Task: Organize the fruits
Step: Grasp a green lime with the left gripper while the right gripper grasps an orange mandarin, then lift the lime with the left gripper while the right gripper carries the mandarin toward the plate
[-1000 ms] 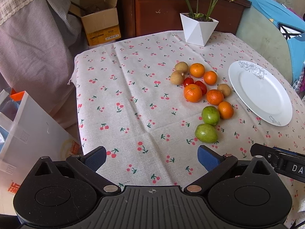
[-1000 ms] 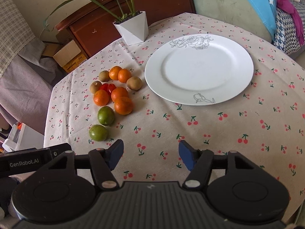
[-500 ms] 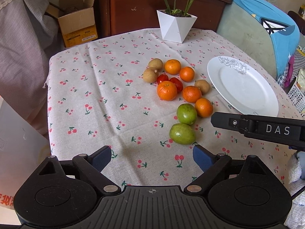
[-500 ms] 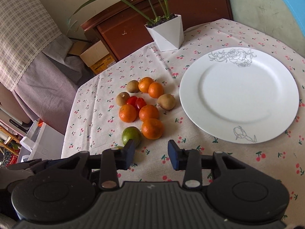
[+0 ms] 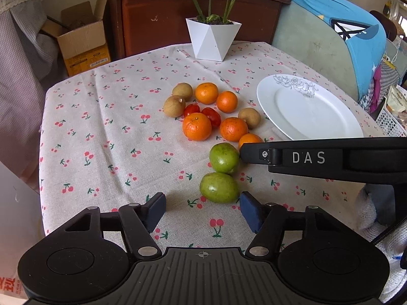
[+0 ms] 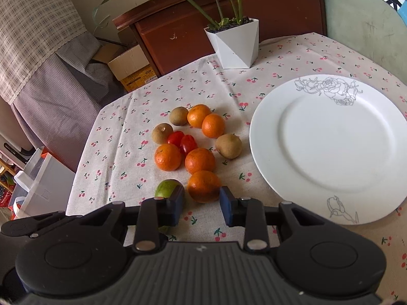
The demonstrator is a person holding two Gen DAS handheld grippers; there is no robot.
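Black right gripper (image 5: 323, 158) read "DAS"; its jaws sat part-open around the nearest round orange mandarin (image 6: 204, 186), not gripping. Left gripper (image 5: 202, 212) gaped empty beside green oval fruit (image 5: 219, 187). White floral-print plate (image 6: 328, 150) held nothing.

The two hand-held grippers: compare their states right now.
The left hand-held gripper is spread wide, with the nearer green fruit just ahead of it; the right hand-held gripper is narrower, and flanks the nearest orange mandarin. Both are open, with blue pads and nothing held.
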